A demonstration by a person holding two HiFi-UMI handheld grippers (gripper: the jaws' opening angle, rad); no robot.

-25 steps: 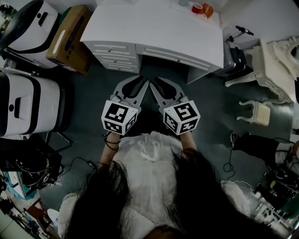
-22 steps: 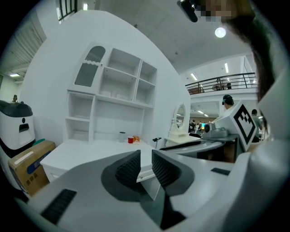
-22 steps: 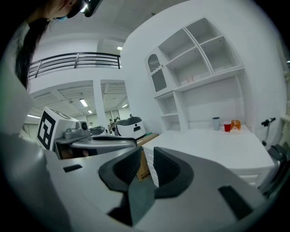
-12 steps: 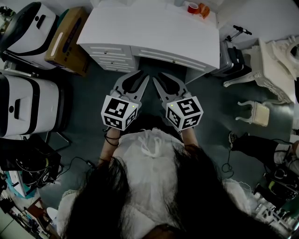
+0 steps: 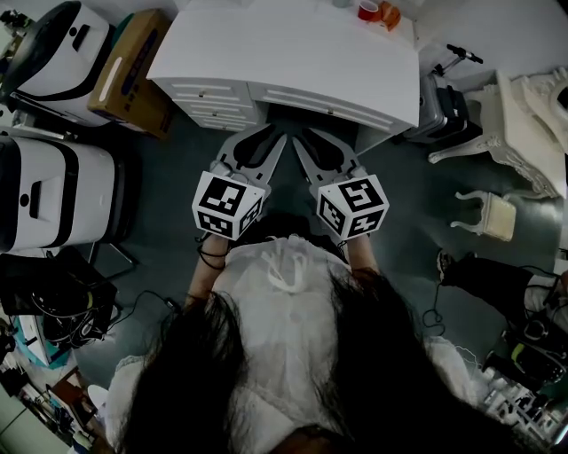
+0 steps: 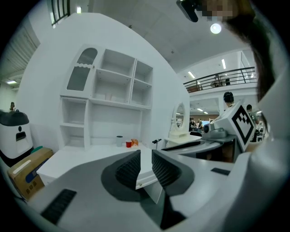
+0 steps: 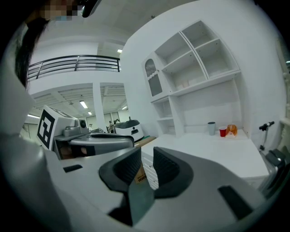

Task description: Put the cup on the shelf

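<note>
white desk [image 5: 293, 53] bears grey cup [image 7: 211, 128], red cup [image 7: 222, 132], orange thing [image 7: 232, 130].

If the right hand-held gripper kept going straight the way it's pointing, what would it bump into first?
Most likely the drawer front of the white desk, just ahead of the right hand-held gripper. Nothing shows between them, though depth is hard to judge.

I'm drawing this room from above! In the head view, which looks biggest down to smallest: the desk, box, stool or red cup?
1. desk, by far the biggest
2. box
3. stool
4. red cup, tiny
</note>
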